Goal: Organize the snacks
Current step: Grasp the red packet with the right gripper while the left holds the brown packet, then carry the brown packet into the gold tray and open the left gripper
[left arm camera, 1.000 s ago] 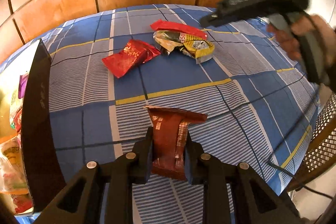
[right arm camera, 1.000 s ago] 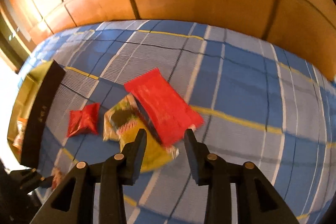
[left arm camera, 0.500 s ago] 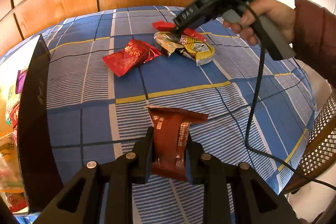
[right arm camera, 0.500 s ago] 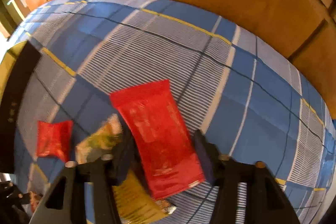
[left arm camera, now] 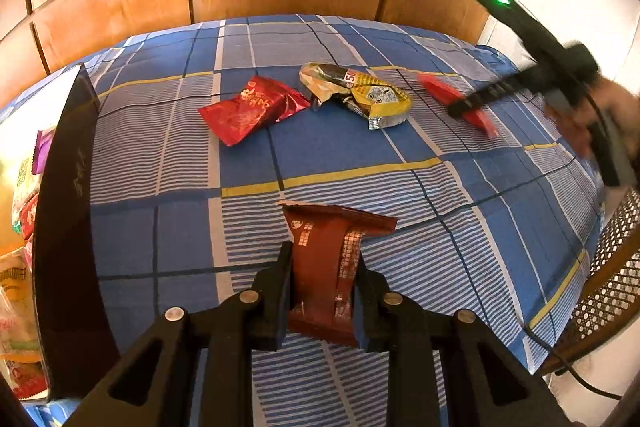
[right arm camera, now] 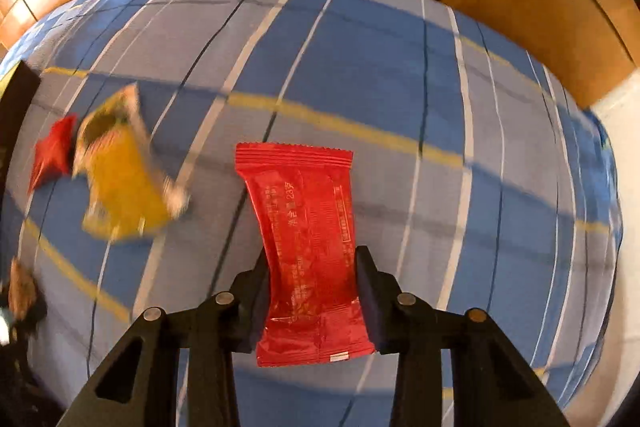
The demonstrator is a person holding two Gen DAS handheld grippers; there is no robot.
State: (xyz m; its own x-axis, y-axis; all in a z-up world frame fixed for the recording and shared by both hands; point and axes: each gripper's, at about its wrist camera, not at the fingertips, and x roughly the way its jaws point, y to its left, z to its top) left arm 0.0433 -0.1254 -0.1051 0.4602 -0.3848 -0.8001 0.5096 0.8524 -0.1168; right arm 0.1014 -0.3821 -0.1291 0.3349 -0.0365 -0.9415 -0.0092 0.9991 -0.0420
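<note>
Leftward, black box (left arm camera: pixel 68 227) holds snacks; left fingers (left arm camera: pixel 324 291) grip brown packet (left arm camera: pixel 332 259); right fingers (right arm camera: pixel 312 291) grip red packet (right arm camera: pixel 308 239).

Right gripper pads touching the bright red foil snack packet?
Touching. Right wrist view: the right gripper has both pads pressed against the bright red foil snack packet, pinching its sides inward.

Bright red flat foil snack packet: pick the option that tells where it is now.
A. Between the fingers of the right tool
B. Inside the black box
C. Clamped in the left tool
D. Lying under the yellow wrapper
A: the right wrist view shows the bright red flat foil snack packet pinched between the right tool's fingers, clear of the yellow crumpled wrapper, while the left tool holds a dark brown packet.
</note>
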